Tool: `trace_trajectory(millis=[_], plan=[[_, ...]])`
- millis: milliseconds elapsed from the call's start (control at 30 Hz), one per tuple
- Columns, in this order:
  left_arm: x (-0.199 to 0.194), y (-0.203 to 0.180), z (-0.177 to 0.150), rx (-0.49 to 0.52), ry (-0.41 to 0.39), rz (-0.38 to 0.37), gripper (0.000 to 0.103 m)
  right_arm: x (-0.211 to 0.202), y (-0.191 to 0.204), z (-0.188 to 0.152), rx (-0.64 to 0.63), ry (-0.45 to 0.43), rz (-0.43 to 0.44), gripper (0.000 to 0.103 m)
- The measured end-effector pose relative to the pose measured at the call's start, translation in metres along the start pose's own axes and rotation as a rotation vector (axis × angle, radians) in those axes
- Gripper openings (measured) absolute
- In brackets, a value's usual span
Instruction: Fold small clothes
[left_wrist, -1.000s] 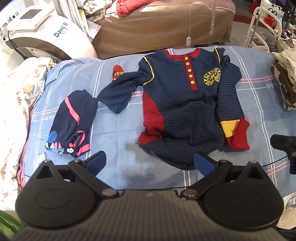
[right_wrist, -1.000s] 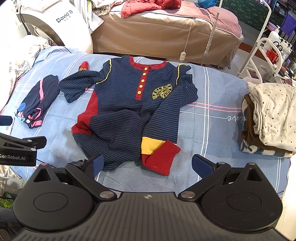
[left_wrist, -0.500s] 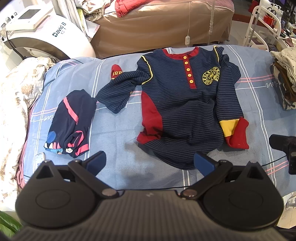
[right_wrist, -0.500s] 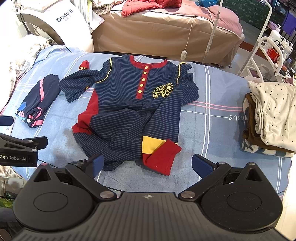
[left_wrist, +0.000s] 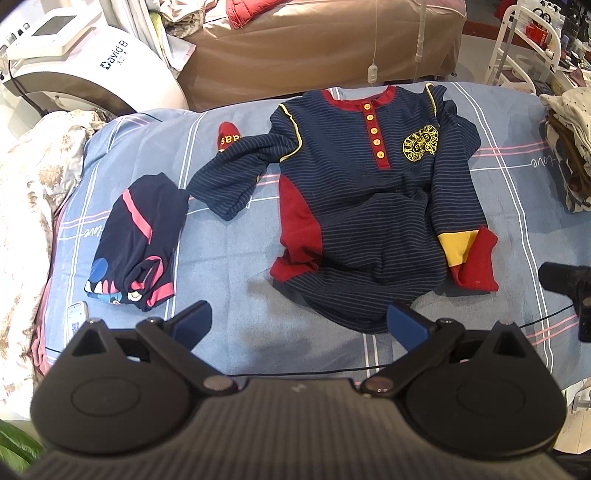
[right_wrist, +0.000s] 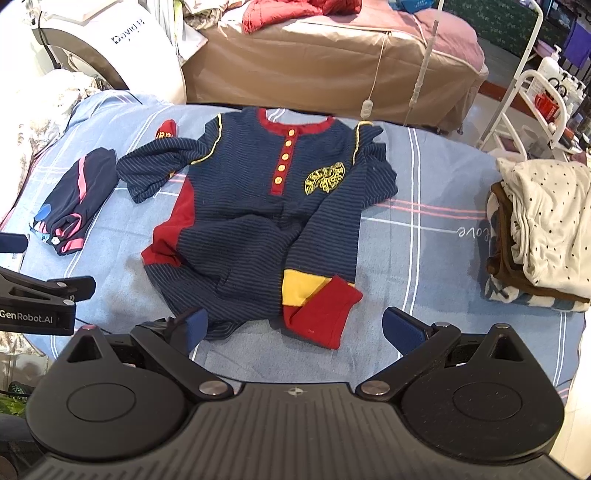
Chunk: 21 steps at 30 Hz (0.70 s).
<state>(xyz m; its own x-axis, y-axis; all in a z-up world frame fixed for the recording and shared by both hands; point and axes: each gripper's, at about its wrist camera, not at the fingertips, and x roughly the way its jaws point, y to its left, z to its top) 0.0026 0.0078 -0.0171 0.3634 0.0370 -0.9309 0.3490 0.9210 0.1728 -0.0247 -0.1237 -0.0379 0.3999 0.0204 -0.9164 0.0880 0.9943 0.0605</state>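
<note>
While jaws gape, striped romper (left_wrist: 373, 206) beyond left gripper (left_wrist: 297, 325), untouched

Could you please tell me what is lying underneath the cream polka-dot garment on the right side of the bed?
Under the cream polka-dot garment lie a brown folded piece and a blue-and-white striped one. Anything deeper is covered.

Striped romper (right_wrist: 255, 221) on bedsheet (right_wrist: 424, 229), gripper (right_wrist: 295, 326) fingers apart

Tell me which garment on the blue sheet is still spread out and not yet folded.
The striped navy romper with red trim and yellow buttons, in the middle. The small navy piece with pink stripes and the stack at the right edge are folded.
</note>
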Motion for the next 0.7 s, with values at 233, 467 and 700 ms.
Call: trace_trajectory(millis=[233,467,700], plan=[[0.028,0.002,-0.012,0.032,-0.044,-0.034,0.103,0.012,-0.016,-0.012,0.067,-0.064,0.096,0.103],[0.095,0.007,-0.045,0.043,0.03,-0.101,0.103,0.059,-0.029,-0.046,0.11,-0.021,0.152,0.103],[0.125,-0.005,-0.061,0.103,0.001,-0.057,0.103,0.093,-0.037,-0.068,0.089,-0.106,0.14,0.103]])
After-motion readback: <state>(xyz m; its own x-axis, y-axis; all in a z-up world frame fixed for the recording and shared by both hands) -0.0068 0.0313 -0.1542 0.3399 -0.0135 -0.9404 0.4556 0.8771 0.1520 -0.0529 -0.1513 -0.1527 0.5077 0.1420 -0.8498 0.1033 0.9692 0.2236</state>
